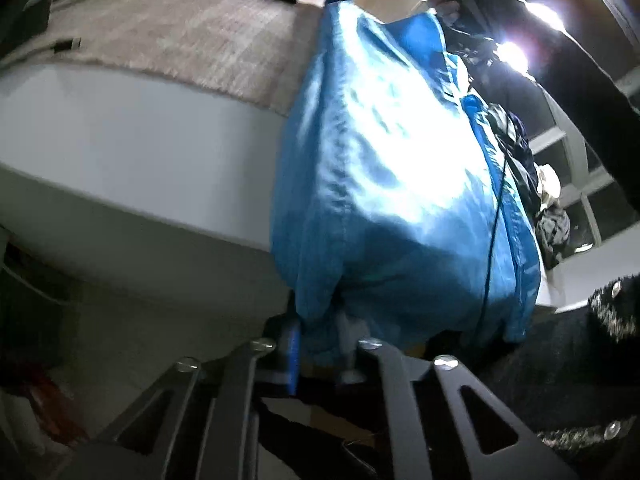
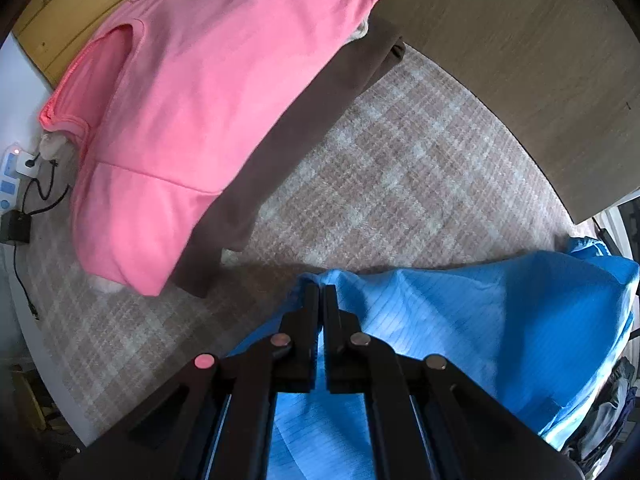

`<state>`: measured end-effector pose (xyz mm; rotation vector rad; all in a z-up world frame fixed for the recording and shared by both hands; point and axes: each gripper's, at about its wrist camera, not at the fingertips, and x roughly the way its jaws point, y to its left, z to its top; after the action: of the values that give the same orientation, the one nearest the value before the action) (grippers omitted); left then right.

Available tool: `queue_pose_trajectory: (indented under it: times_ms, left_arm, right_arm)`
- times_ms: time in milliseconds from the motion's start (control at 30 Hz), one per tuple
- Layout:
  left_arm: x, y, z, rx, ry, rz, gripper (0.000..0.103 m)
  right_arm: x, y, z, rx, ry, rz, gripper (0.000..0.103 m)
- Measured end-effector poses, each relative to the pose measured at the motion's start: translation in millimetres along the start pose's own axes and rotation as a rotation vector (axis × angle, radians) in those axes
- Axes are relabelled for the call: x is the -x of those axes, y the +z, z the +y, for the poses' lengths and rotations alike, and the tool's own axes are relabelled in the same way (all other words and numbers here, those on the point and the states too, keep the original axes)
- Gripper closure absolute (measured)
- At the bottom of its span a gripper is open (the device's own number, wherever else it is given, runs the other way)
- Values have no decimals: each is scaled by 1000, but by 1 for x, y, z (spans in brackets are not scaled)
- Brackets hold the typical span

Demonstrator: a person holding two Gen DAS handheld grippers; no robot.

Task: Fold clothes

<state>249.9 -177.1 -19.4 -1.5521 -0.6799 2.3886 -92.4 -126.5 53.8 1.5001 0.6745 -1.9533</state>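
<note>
- Hanging between the two grippers, a blue garment [image 1: 392, 184] drapes beside the edge of a bed covered with a beige checked blanket [image 2: 400, 184].
- The right gripper [image 2: 321, 300] has its fingers [image 2: 308, 320] pressed together on a pinch of the blue cloth, its fabric spreading out to the right just above the blanket.
- In the left wrist view, the left gripper [image 1: 320, 344] has its fingers [image 1: 294, 356] clamped on the garment's bunched lower edge; the right gripper shows at the top, holding the garment's upper end.
- A folded pink sweatshirt [image 2: 192, 112] lies on top of a folded dark brown garment [image 2: 288, 152] further up the bed, well apart from the blue cloth.
- A power strip [image 2: 16, 168] and black cable [image 2: 44, 200] sit at the bed's far left edge.
</note>
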Motion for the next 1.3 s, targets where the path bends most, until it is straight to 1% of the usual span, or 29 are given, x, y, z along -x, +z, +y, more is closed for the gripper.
queue_pose_trajectory:
  times_ms: [100, 167, 300, 367, 433, 533, 600, 667, 767, 867, 933, 1000, 1100, 1133, 1167, 1233, 1267, 1300]
  left_arm:
    - [13, 3, -17, -57, 42, -15, 97]
    - [25, 3, -30, -97, 69, -29, 98]
    - [49, 2, -76, -205, 128, -60, 98]
    - [53, 0, -100, -263, 158, -51, 98]
    - [56, -4, -115, -297, 157, -39, 98]
    - [55, -11, -138, -353, 157, -10, 98]
    - [48, -17, -159, -403, 142, 23, 101]
    - [37, -21, -179, -440, 118, 51, 101]
    - [8, -30, -209, -498, 72, 114, 101]
    - [-23, -37, -230, -521, 16, 169, 101]
    - [-50, -41, -245, -536, -21, 213, 99]
    - [-72, -43, -253, -542, -40, 258, 99]
    - [-86, -42, -261, -504, -67, 295, 97]
    - [-85, -41, -262, -489, -68, 299, 92]
    - [-79, -40, -263, -478, -70, 292, 86]
    - [-58, -42, -264, -464, -76, 263, 81]
    - [-43, -44, -263, -460, -71, 248, 79]
    - [-28, -47, -261, -459, -66, 232, 78]
  right_arm:
    - [13, -1, -1, -18, 30, -36, 101]
    - [27, -12, -12, -38, 51, -72, 101]
    - [55, -35, -36, -78, 94, -146, 101]
    - [69, -46, -47, -99, 115, -183, 101]
    - [83, -58, -59, -119, 137, -220, 102]
    - [85, -86, -92, -173, 136, -224, 102]
    - [86, -105, -114, -210, 133, -224, 102]
    - [86, -124, -137, -248, 131, -225, 102]
    - [87, -153, -170, -303, 127, -225, 102]
    - [63, -173, -194, -336, 76, -189, 102]
    - [43, -180, -204, -352, 46, -156, 102]
    - [24, -185, -213, -368, 28, -131, 102]
    - [5, -182, -217, -372, 62, -102, 101]
    - [7, -183, -217, -373, 72, -105, 101]
    - [11, -184, -218, -375, 81, -111, 98]
    - [18, -187, -218, -378, 97, -123, 88]
    - [22, -188, -219, -380, 106, -129, 77]
    - [34, -195, -220, -387, 112, -155, 67]
